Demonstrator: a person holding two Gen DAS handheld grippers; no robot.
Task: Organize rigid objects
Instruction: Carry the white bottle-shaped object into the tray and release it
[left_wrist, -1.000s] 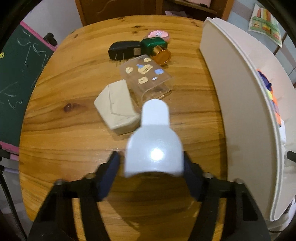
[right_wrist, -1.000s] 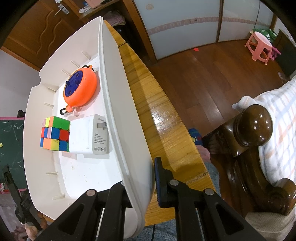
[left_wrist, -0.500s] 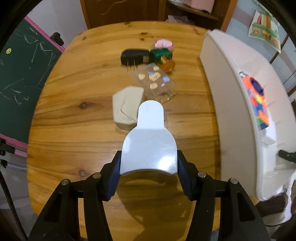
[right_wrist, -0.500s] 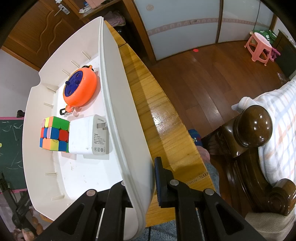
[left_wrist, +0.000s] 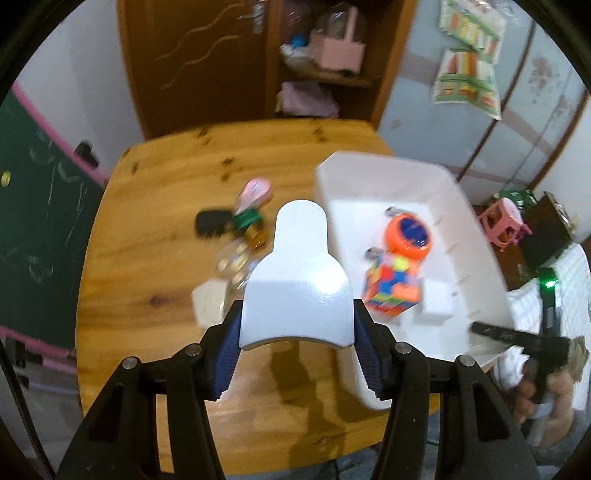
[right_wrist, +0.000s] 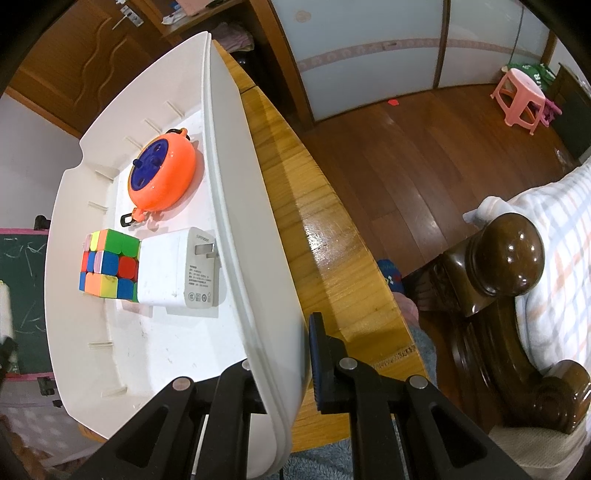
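My left gripper (left_wrist: 295, 354) is shut on a white bottle-shaped plastic piece (left_wrist: 297, 280) and holds it high above the wooden table (left_wrist: 147, 258), left of the white bin (left_wrist: 472, 229). The bin holds an orange and blue reel (left_wrist: 408, 236), a colour cube (left_wrist: 391, 288) and a white charger (left_wrist: 437, 302). My right gripper (right_wrist: 284, 369) is shut on the bin's right wall (right_wrist: 236, 192); the reel (right_wrist: 160, 171), the cube (right_wrist: 109, 264) and the charger (right_wrist: 181, 271) lie inside.
On the table left of the bin lie a black adapter (left_wrist: 210, 223), a green and gold bottle (left_wrist: 251, 225), a pink item (left_wrist: 255, 190), a clear box (left_wrist: 232, 262) and a beige box (left_wrist: 208, 301). A carved wooden chair post (right_wrist: 506, 254) stands right of the table.
My left gripper has risen and tilted up with the white piece, toward the bin, so its inside now shows. The right gripper and bin have stayed still.
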